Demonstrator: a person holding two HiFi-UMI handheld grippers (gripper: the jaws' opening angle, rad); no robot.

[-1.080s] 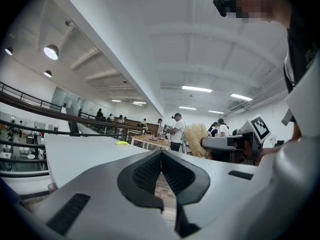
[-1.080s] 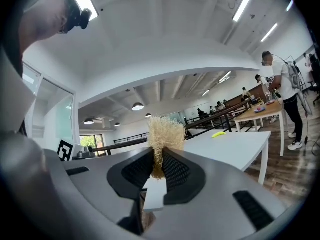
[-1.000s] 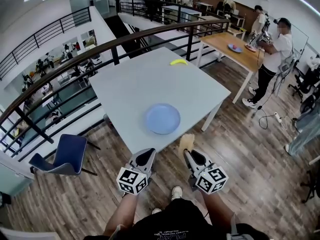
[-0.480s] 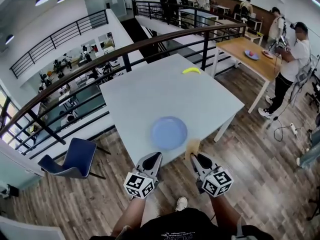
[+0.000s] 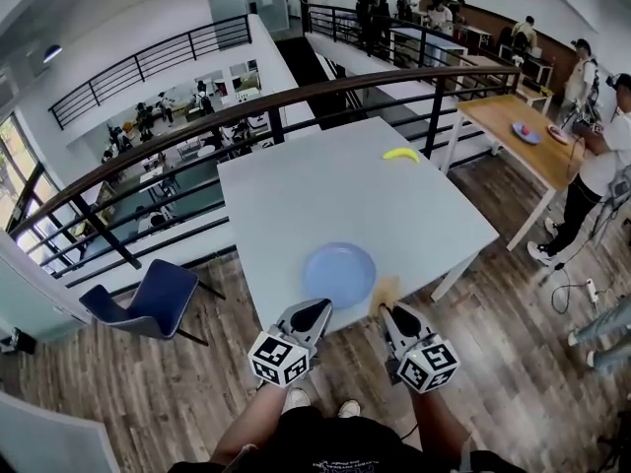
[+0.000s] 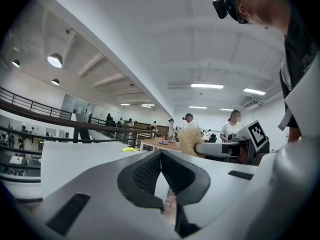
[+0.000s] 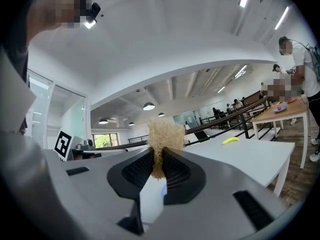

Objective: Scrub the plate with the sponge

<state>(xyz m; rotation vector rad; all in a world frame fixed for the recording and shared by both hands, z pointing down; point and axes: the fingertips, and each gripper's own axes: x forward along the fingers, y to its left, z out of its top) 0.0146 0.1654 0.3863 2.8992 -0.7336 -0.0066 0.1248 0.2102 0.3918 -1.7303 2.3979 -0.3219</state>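
A round blue plate [image 5: 339,275] lies flat near the front edge of the white table [image 5: 325,190]. My right gripper [image 5: 386,309] is shut on a tan fibrous sponge [image 5: 385,290], which sticks up from the jaws just beside the plate's right rim. The right gripper view shows the sponge [image 7: 161,136] pinched between the fingers of that gripper [image 7: 159,159]. My left gripper [image 5: 315,313] hovers at the table's front edge below the plate, jaws together with nothing in them. In the left gripper view, its jaws [image 6: 161,156] meet, and the sponge [image 6: 190,140] shows to the right.
A yellow banana [image 5: 400,154] lies at the table's far side. A blue chair [image 5: 148,299] stands to the left on the wooden floor. A dark railing [image 5: 296,97] runs behind the table. People stand by a wooden table [image 5: 508,126] at the right.
Both grippers have come closer to the table's front edge. The sponge now stands next to the plate's right rim. The head view has swung left.
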